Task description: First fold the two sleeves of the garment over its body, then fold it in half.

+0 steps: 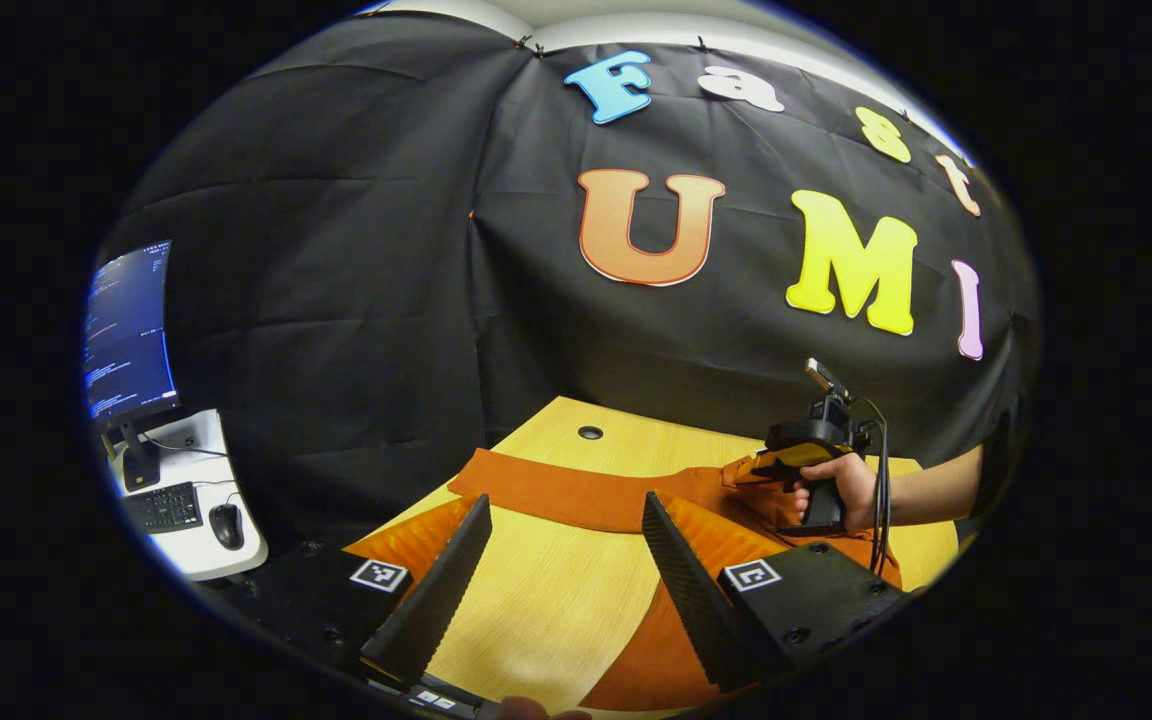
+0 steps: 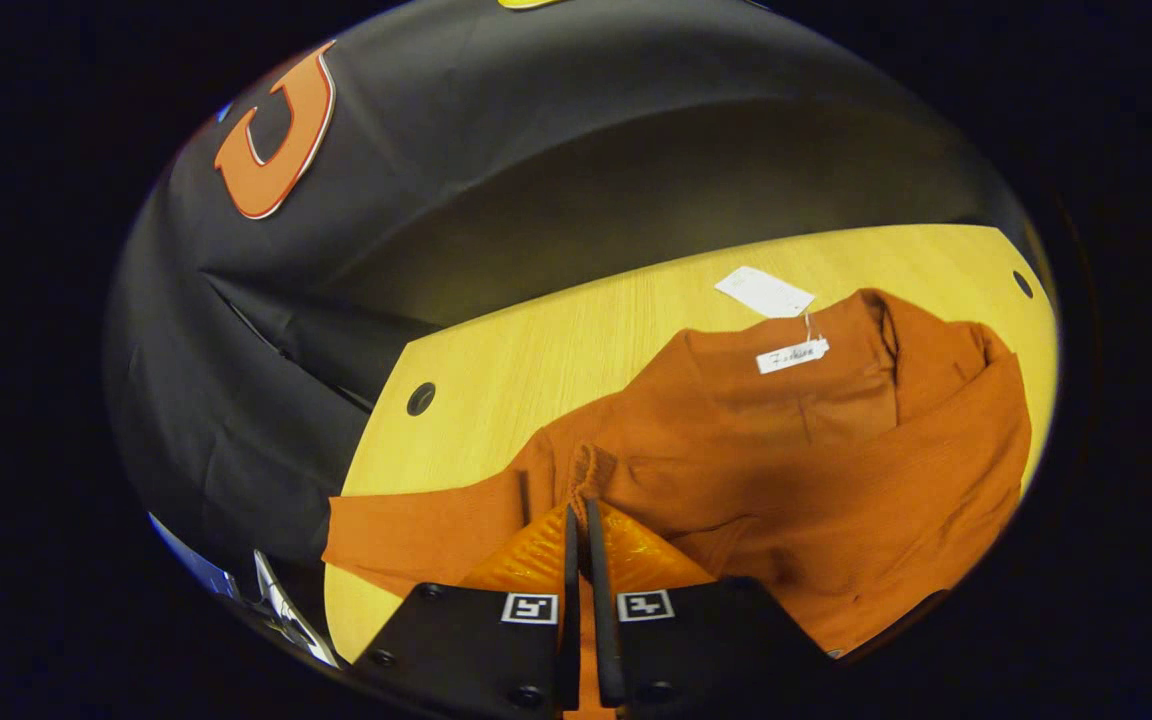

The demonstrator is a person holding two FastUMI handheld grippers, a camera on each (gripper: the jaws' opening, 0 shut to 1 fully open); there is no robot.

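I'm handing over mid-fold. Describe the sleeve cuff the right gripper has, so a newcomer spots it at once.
Start at the wooden table and the orange garment spread on it. The cuff is the gathered, ribbed end of the sleeve lifted over the garment's body, pinched in the right gripper; the rest lies flat.

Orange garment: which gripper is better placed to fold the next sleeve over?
Right. The right gripper is shut on the orange garment; the left gripper hovers open above the table.
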